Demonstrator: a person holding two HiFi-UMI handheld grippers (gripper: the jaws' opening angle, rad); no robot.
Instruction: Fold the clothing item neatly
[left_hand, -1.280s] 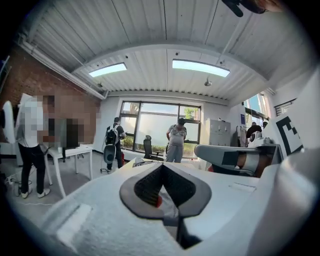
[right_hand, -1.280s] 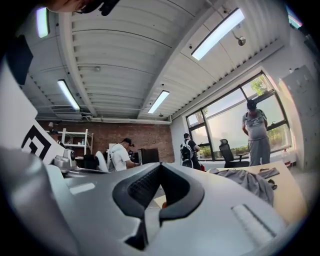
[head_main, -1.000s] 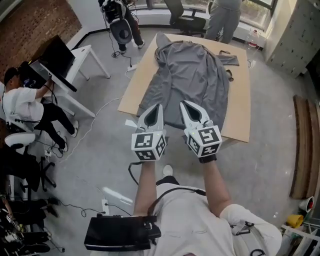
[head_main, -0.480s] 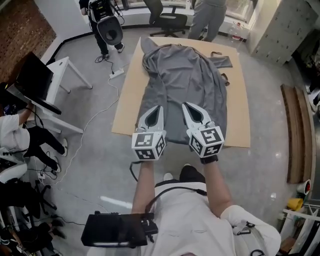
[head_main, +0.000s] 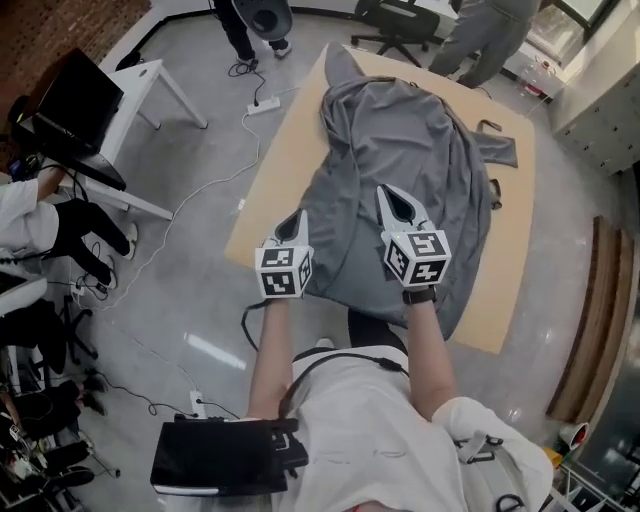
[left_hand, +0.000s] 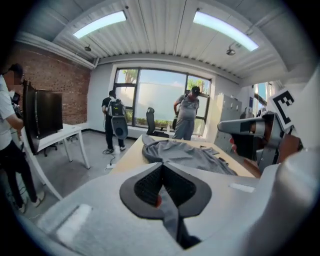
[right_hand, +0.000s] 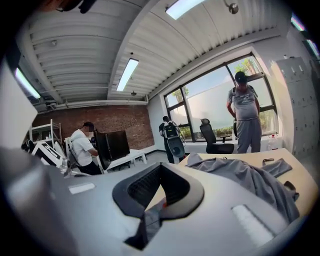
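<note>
At the table's (head_main: 278, 172) near edge, both tongs hang shut above the near end of the grey garment (head_main: 400, 150).
Nearest, the left tongs (head_main: 298, 220) sit at the cloth's near-left border and the right tongs (head_main: 395, 198) over its middle, each with jaws pressed together and nothing visibly pinched. The garment stretches ahead of both, its long axis running from the near edge to the far edge. Both hands look about equally close, and each would likely need to open before gripping.
</note>
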